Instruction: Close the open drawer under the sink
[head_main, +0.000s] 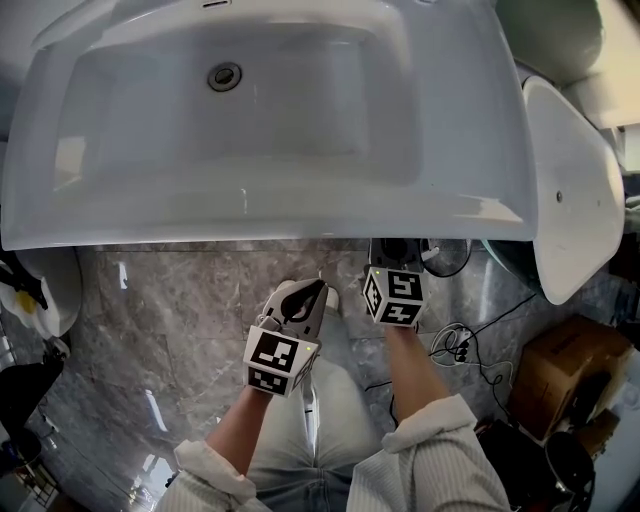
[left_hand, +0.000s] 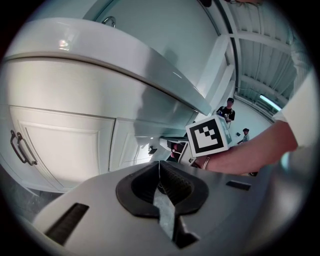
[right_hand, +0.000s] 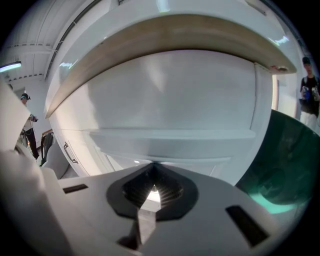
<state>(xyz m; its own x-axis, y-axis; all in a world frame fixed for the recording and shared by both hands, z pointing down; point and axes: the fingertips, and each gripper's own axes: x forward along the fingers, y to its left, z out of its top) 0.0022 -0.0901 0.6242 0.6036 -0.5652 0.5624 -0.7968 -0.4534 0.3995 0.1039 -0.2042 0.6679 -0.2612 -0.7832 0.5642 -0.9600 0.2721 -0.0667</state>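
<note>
The white sink (head_main: 280, 110) fills the top of the head view and hides the drawer below it. In the right gripper view the white drawer front (right_hand: 170, 137) stands right in front of my right gripper (right_hand: 154, 187), under the sink rim (right_hand: 165, 35). Its jaws are shut and hold nothing. Seen from the head, the right gripper (head_main: 395, 252) has its tip tucked under the sink's front edge. My left gripper (head_main: 305, 297) hangs lower and to the left, jaws shut and empty (left_hand: 160, 172). It looks along the cabinet doors (left_hand: 65, 145) towards the right gripper's marker cube (left_hand: 210, 135).
A white toilet (head_main: 565, 190) stands at the right, close to the sink. A cardboard box (head_main: 570, 370) and loose cables (head_main: 460, 345) lie on the grey marble floor (head_main: 180, 300). A metal door handle (left_hand: 20, 147) is on the left cabinet door.
</note>
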